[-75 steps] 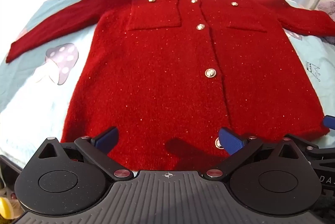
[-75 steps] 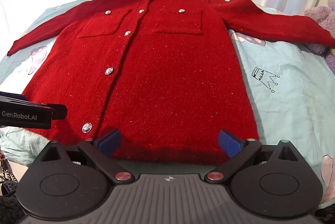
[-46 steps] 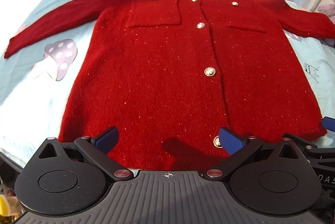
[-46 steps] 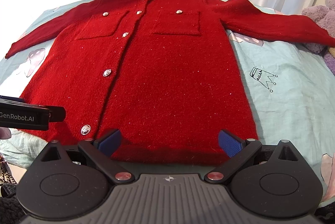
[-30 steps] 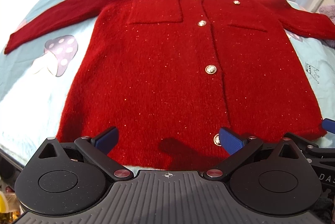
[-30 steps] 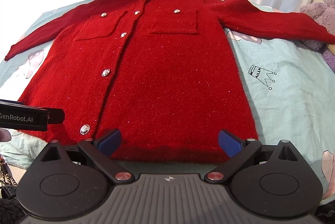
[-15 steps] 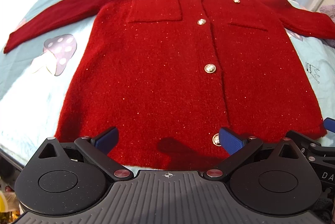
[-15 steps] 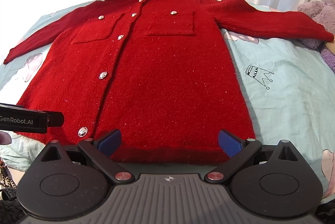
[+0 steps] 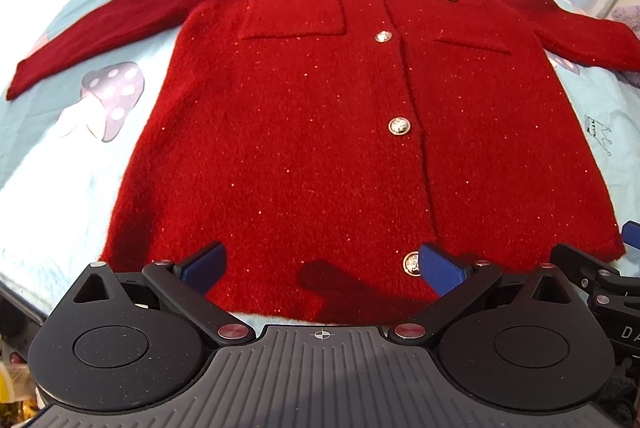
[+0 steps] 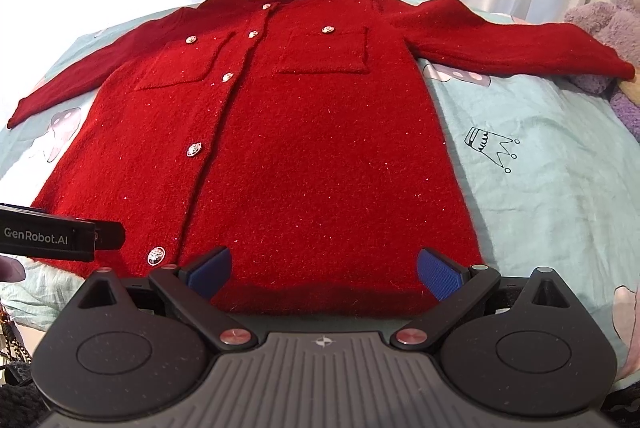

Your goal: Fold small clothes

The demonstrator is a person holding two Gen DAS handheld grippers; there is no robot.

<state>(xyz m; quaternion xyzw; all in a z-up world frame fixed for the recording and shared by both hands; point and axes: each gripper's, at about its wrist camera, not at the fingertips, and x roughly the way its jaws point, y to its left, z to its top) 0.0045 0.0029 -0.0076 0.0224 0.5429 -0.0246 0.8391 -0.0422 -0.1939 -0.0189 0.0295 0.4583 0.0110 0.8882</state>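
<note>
right hand-held gripper (image 10: 324,270) raised slightly, teddy bear (image 10: 612,8) now visible

A bed covered with a pale teal sheet (image 10: 540,196) printed with mushrooms and a small crown. A red buttoned cardigan (image 10: 320,156) lies flat on it, front up, both sleeves spread outward. At the far right edge a purple plush bear (image 10: 612,8) sits touching the sleeve cuff.
</note>
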